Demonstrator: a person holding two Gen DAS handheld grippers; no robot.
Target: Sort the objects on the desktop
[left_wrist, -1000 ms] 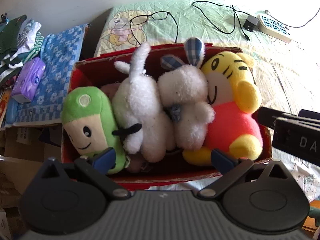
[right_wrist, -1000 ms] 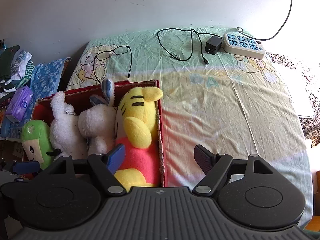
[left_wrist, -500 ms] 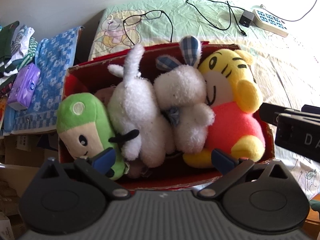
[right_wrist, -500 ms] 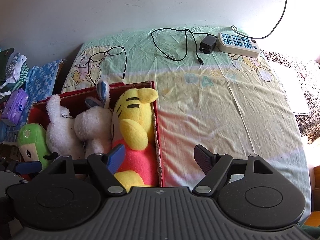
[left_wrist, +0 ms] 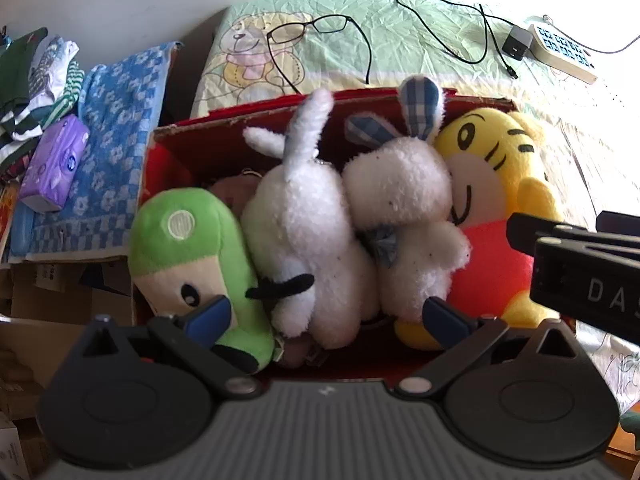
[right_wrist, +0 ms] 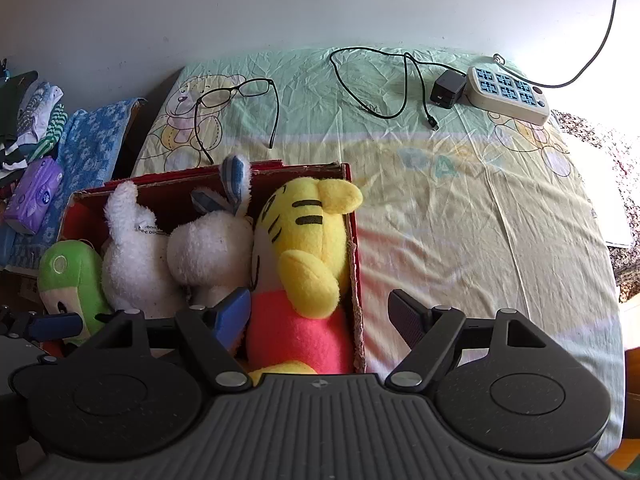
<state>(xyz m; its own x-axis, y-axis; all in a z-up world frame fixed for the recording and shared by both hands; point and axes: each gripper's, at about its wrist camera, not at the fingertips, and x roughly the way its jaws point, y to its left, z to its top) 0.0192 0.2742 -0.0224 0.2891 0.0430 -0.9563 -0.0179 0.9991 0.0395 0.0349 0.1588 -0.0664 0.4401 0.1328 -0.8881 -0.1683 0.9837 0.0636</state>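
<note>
From my station I record a red cardboard box (left_wrist: pixel 176 152) standing at the left edge of the counter, which is draped in a cartoon-print cloth (right_wrist: pixel 460 208). The box is packed with four plush toys, side by side and pressed against each other. From the left: a green plush (left_wrist: pixel 188 256), a white long-eared plush (left_wrist: pixel 304 232), a white rabbit with checked blue ears (left_wrist: pixel 404 200), and a yellow tiger in a red shirt (left_wrist: pixel 496 184) against the box's right wall.

My left gripper (left_wrist: pixel 326 316) hovers over the near rim of the box, jaws spread wide and holding nothing. One blue fingertip (left_wrist: pixel 210 314) lies over the green plush, the other near the tiger's foot; whether either touches, I cannot tell.

My right gripper (right_wrist: pixel 320 316) also has its jaws spread and empty. They straddle the box's right wall, the left finger over the tiger, the right finger over bare cloth.

On the far part of the counter lie black-framed glasses (right_wrist: pixel 236 94) near the far left corner, a black charger with its cable (right_wrist: pixel 448 90), and a white power strip (right_wrist: pixel 508 94) toward the far right corner.

Off the left edge sit a blue floral towel (left_wrist: pixel 116 128), a purple tissue pack (left_wrist: pixel 54 164) and folded clothes (left_wrist: pixel 36 72).
</note>
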